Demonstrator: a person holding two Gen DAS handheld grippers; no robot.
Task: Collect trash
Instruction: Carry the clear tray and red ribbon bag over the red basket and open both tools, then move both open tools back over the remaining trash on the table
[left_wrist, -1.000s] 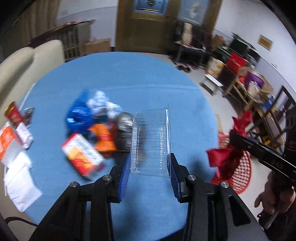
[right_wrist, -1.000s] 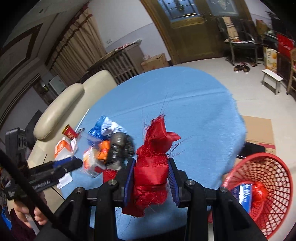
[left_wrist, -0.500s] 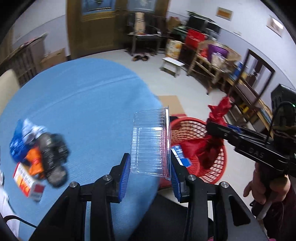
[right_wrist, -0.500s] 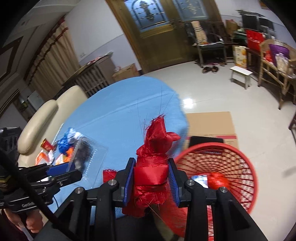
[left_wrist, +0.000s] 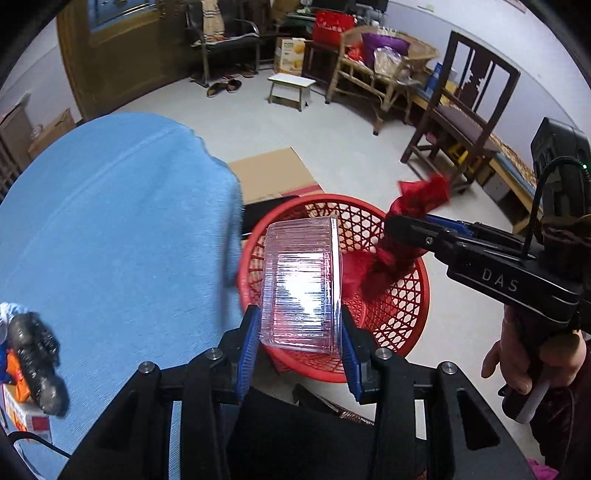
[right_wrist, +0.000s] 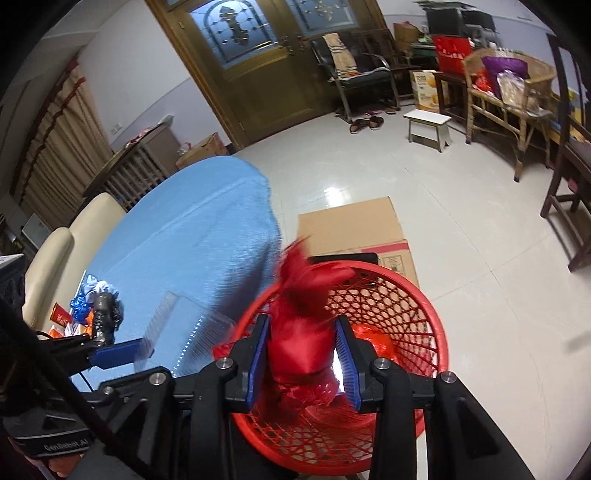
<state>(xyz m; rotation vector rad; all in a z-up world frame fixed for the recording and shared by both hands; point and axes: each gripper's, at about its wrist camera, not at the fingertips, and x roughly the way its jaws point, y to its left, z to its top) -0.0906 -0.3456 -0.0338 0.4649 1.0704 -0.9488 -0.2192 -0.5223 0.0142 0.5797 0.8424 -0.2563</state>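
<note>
Trash is held in both grippers above one red basket (left_wrist: 402, 314), which stands on the floor at the lower centre of both views, just beside the edge of one blue-covered table (left_wrist: 110, 229). In the left wrist view, the left gripper (left_wrist: 300, 341) is seen at the bottom centre, its two blue pads pressed against the sides of one clear plastic box (left_wrist: 301, 282); the jaws are partly closed on it, and the box is held upright over the near rim of the basket. At the right of that view, the right gripper (left_wrist: 397, 236) is carried by one hand (left_wrist: 532, 363), with one bundle of red cloth (left_wrist: 410, 221) between its fingers, over the basket. In the right wrist view, the same gripper's jaws are opening: a bright gap is visible between the right pad and the cloth, while the left pad appears to be touching it. One more piece of red trash (right_wrist: 373, 339) is seen lying inside the basket. One flattened cardboard sheet (right_wrist: 354, 229) lies on the floor behind the basket. A blurred heap of further trash (right_wrist: 92, 310) remains on the table at the left; its pieces cannot be counted.
</note>
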